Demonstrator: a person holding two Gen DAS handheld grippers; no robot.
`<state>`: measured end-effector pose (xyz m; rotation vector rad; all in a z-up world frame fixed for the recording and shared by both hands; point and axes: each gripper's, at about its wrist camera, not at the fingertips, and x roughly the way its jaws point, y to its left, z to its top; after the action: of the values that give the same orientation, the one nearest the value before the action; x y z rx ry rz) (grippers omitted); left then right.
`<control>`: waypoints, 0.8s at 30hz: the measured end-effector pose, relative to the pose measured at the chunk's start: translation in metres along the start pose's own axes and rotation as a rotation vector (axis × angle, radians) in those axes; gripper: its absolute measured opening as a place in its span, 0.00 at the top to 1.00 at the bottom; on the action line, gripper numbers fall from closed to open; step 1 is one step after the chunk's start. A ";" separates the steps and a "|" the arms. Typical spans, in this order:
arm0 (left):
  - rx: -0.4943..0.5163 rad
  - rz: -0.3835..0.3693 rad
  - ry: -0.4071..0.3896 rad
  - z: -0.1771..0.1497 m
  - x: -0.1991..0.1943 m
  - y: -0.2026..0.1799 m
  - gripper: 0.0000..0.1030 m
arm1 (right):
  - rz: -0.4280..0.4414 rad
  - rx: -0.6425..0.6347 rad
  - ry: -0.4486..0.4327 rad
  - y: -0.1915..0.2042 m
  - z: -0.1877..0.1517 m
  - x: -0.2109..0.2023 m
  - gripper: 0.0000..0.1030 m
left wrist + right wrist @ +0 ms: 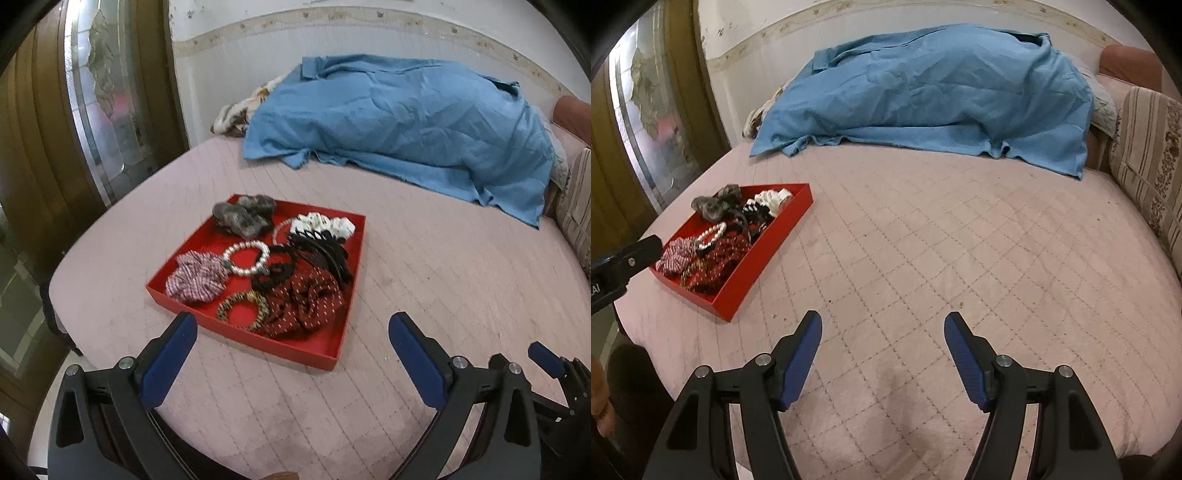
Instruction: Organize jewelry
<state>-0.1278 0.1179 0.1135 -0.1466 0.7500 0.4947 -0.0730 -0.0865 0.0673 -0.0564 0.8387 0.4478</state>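
A red tray (354, 266) lies on the pink quilted bed, also in the right wrist view (768, 251). It holds a pearl bracelet (245, 257), a pink striped scrunchie (195, 277), a dark red dotted scrunchie (306, 301), a leopard hair tie (243, 309), a black hair tie (271, 275), a black claw clip (321, 251), a white claw clip (323, 223) and a grey fur scrunchie (243, 214). My left gripper (291, 336) is open and empty just before the tray's near edge. My right gripper (882, 332) is open and empty over bare quilt, right of the tray.
A blue sheet (399, 122) covers a mound at the back of the bed (960, 240). A wooden door with patterned glass (99, 92) stands at the left. A striped cushion (1148, 155) lies at the right edge. The left gripper's body (620, 258) shows in the right wrist view.
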 end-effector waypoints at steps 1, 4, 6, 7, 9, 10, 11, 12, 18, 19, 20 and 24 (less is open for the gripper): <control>0.002 -0.004 0.005 -0.002 0.001 -0.001 0.00 | -0.003 -0.007 -0.001 0.002 0.000 0.000 0.29; 0.023 -0.007 0.020 -0.008 0.004 -0.003 0.00 | -0.017 -0.023 -0.009 0.006 -0.001 -0.001 0.28; 0.030 -0.007 0.032 -0.011 0.007 -0.003 0.00 | -0.025 -0.022 -0.015 0.006 0.000 -0.001 0.27; 0.030 -0.007 0.040 -0.013 0.009 -0.002 0.00 | -0.035 -0.022 -0.020 0.006 0.000 -0.002 0.27; 0.021 -0.013 0.060 -0.016 0.013 0.001 0.00 | -0.049 -0.023 -0.028 0.006 0.001 -0.003 0.26; 0.018 -0.016 0.068 -0.017 0.015 0.002 0.00 | -0.053 -0.023 -0.032 0.006 0.001 -0.003 0.26; 0.016 -0.017 0.075 -0.018 0.016 0.003 0.00 | -0.056 -0.023 -0.035 0.006 0.001 -0.004 0.26; 0.014 -0.018 0.081 -0.019 0.018 0.004 0.00 | -0.057 -0.026 -0.035 0.007 0.002 -0.004 0.26; 0.013 -0.020 0.089 -0.021 0.019 0.005 0.00 | -0.064 -0.065 -0.044 0.017 0.000 -0.006 0.26; 0.013 -0.020 0.090 -0.021 0.019 0.005 0.00 | -0.065 -0.074 -0.047 0.019 0.000 -0.006 0.25; 0.011 -0.022 0.091 -0.021 0.019 0.006 0.00 | -0.065 -0.078 -0.049 0.020 0.000 -0.007 0.24; 0.012 -0.020 0.091 -0.022 0.019 0.006 0.00 | -0.064 -0.088 -0.054 0.024 0.000 -0.008 0.23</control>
<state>-0.1320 0.1239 0.0846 -0.1659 0.8401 0.4670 -0.0880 -0.0676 0.0762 -0.1516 0.7621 0.4240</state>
